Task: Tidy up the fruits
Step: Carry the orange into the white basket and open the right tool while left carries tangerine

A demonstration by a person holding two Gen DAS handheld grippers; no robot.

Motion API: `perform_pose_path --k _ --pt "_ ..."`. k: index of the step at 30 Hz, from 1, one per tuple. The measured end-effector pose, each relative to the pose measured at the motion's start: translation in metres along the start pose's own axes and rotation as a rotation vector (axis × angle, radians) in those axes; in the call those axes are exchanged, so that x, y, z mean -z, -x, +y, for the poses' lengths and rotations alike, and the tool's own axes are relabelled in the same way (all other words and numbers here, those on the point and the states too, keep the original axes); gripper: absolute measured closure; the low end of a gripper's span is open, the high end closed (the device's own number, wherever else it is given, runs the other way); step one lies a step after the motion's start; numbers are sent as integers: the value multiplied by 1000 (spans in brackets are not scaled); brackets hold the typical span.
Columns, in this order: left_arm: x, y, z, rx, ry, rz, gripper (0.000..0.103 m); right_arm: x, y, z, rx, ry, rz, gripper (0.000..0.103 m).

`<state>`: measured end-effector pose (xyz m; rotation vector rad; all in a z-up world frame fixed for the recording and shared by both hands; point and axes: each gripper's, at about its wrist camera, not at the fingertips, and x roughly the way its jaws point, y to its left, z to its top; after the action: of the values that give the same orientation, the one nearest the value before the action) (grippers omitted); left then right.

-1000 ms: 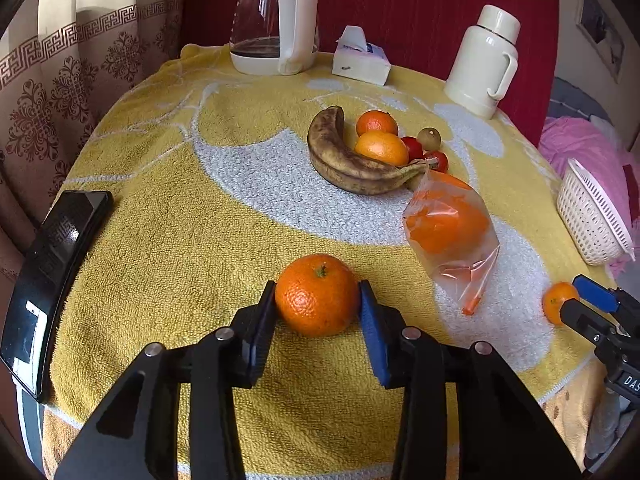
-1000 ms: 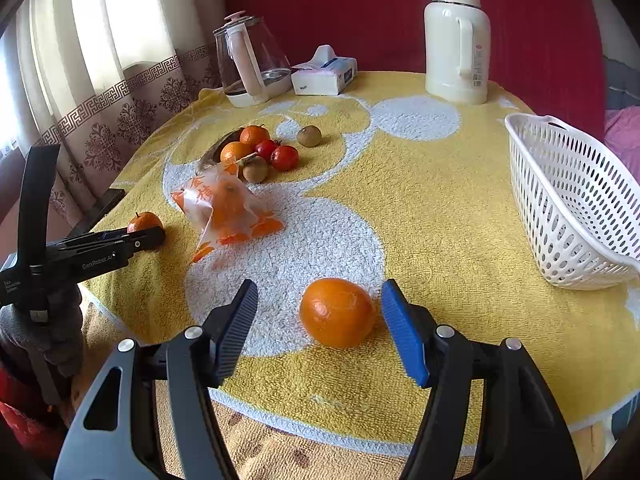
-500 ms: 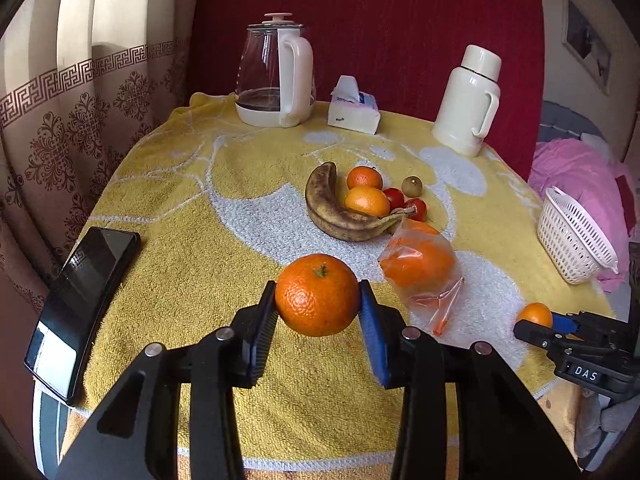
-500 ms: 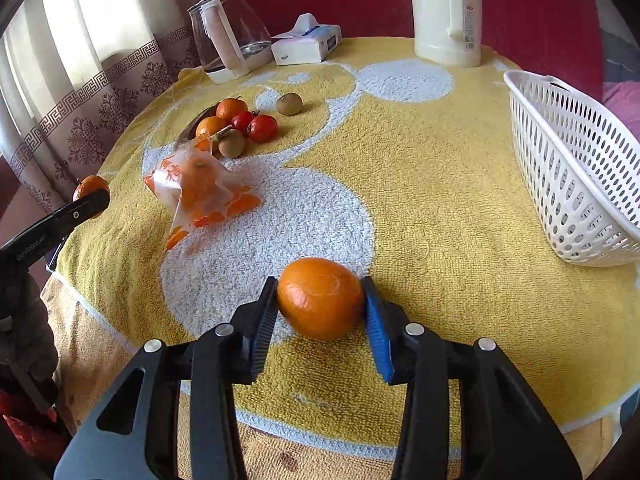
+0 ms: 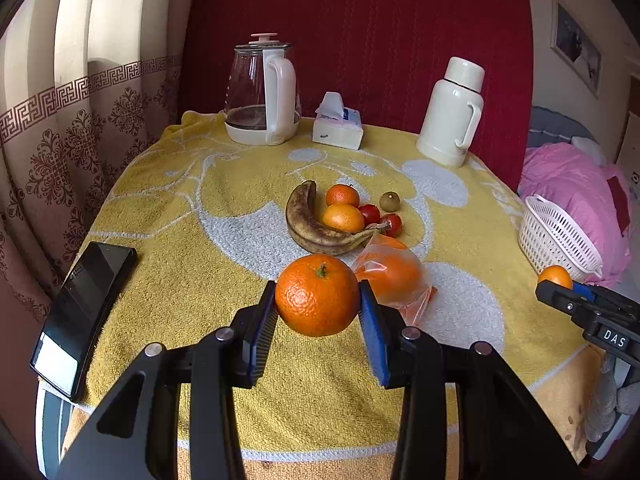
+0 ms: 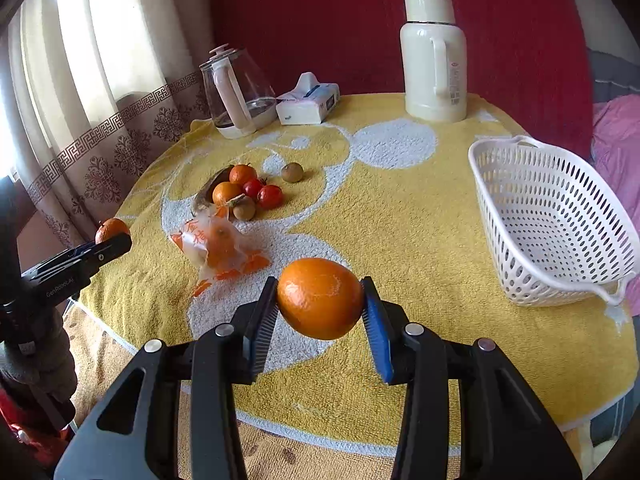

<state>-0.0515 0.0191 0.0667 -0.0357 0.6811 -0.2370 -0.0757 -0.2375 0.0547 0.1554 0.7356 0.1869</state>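
Observation:
My left gripper [image 5: 318,316] is shut on a mandarin [image 5: 317,295] with its green stem up, lifted above the yellow cloth. My right gripper [image 6: 320,314] is shut on a second mandarin [image 6: 320,298], also held off the table. Each gripper shows in the other's view, with its fruit: the right one [image 5: 554,284] at the far right, the left one [image 6: 114,240] at the left edge. A white slotted basket [image 6: 520,216] sits empty to the right. Mid-table lie a spotted banana [image 5: 308,224], two mandarins [image 5: 343,216], tomatoes [image 5: 370,213], a kiwi [image 5: 389,201] and a bagged orange [image 5: 394,274].
A glass kettle [image 5: 262,96], a tissue box [image 5: 337,130] and a white thermos [image 5: 452,114] stand along the far edge. A black phone [image 5: 86,308] lies at the table's left rim. Pink bedding [image 5: 576,184] is behind the basket. A gloved hand [image 6: 36,364] holds the left gripper.
The right jaws closed on the mandarin that lay between them and lifted it off the cloth. The left gripper rose with its mandarin, so the table looks farther below.

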Motion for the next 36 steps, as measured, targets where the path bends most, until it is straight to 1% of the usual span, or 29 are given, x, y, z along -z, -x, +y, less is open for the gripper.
perform_pose_path --k 6,12,19,25,26,29,36 --pt "-3 5 -14 9 -18 -6 63 -18 30 -28 70 -38 -100 60" --pt "-7 7 -29 11 -41 -11 63 -29 46 -75 160 -123 -151 60" --pt "-13 7 -50 21 -75 -12 63 -30 47 -128 266 -209 -163 60" --pt "-21 0 -72 43 -104 -5 63 -22 46 -156 289 -267 -147 60" --pt "-23 -1 -76 49 -108 -3 63 -21 45 -159 289 -275 -144 60" --pt "-26 -5 -91 65 -134 -2 63 -17 49 -168 295 -314 -160 43" --pt "-35 -14 -133 126 -203 6 63 -16 68 -171 346 -340 -254 42"
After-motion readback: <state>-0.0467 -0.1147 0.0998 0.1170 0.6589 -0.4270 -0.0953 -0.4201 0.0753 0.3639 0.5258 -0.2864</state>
